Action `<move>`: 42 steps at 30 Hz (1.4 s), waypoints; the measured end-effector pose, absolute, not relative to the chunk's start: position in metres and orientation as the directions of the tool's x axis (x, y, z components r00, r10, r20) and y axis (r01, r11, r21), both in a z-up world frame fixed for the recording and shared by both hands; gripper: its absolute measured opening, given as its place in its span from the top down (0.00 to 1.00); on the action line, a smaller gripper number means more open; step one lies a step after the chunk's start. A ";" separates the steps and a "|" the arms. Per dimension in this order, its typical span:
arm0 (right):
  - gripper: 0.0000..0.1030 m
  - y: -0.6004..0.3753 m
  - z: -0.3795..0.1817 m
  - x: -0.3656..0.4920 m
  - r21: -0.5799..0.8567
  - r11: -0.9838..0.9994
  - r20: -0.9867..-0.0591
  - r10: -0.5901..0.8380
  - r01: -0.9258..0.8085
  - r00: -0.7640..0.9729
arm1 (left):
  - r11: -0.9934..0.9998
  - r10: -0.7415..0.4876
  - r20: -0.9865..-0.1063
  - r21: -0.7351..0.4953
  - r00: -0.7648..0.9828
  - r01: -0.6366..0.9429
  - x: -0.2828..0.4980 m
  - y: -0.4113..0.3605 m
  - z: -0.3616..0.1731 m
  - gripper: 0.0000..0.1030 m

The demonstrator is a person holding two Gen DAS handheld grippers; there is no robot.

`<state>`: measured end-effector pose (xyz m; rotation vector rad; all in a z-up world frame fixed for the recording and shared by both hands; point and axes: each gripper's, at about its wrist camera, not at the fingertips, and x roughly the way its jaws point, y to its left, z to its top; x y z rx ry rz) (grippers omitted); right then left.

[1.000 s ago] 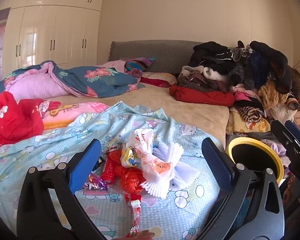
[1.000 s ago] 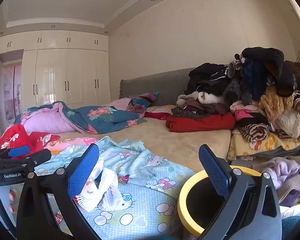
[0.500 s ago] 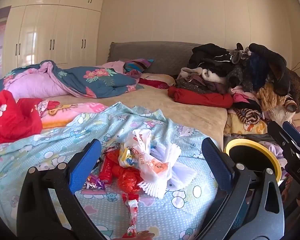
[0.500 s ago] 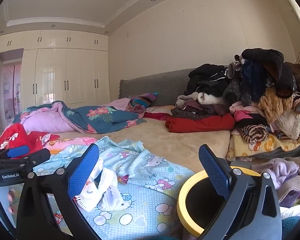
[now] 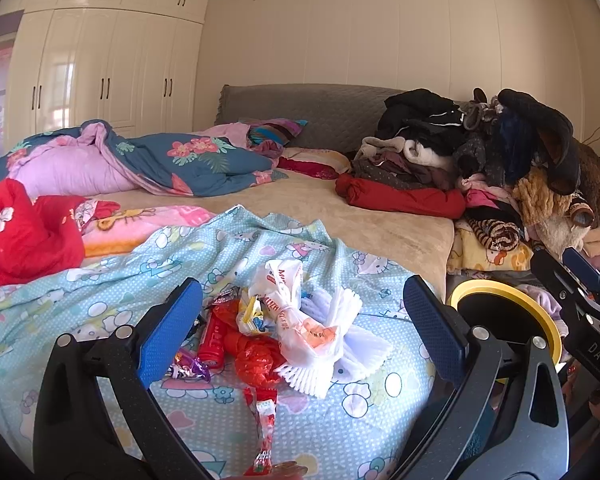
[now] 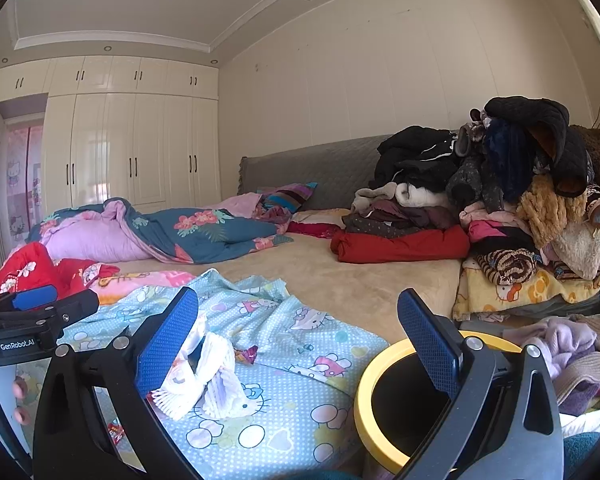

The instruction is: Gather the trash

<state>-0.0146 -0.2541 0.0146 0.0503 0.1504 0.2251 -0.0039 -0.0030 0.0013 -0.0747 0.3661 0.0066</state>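
A heap of trash lies on the light blue Hello Kitty sheet (image 5: 100, 292): a white plastic bag with red print (image 5: 296, 320), white foam netting (image 5: 340, 344), red wrappers (image 5: 256, 360) and a purple candy wrapper (image 5: 188, 368). My left gripper (image 5: 302, 328) is open and empty, just in front of the heap. The foam netting (image 6: 204, 380) also shows in the right wrist view. My right gripper (image 6: 296, 348) is open and empty, above the bed's edge. A black bin with a yellow rim (image 6: 368, 412) stands beside the bed; it also shows in the left wrist view (image 5: 500, 316).
A tall pile of clothes (image 5: 500, 168) fills the right side of the bed. Quilts (image 5: 140, 160) and a red garment (image 5: 24, 232) lie at the left. A grey headboard (image 5: 320, 108) and white wardrobes (image 5: 100, 72) stand behind.
The left gripper's view has tilted up slightly, so the trash heap sits a little lower in frame. The right gripper has barely moved. Both stay open.
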 end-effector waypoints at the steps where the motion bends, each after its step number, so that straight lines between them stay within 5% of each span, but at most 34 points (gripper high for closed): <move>1: 0.06 -0.254 0.015 -0.014 0.067 0.973 -0.143 0.227 -0.220 0.963 | 0.997 -0.006 -0.358 -0.072 0.934 -0.021 -0.004 -0.003 0.001 0.10; 42: 0.06 -0.247 0.006 -0.014 0.069 0.965 -0.157 0.261 -0.253 0.952 | 0.996 0.006 -0.366 -0.085 0.930 -0.040 -0.004 -0.004 0.007 0.10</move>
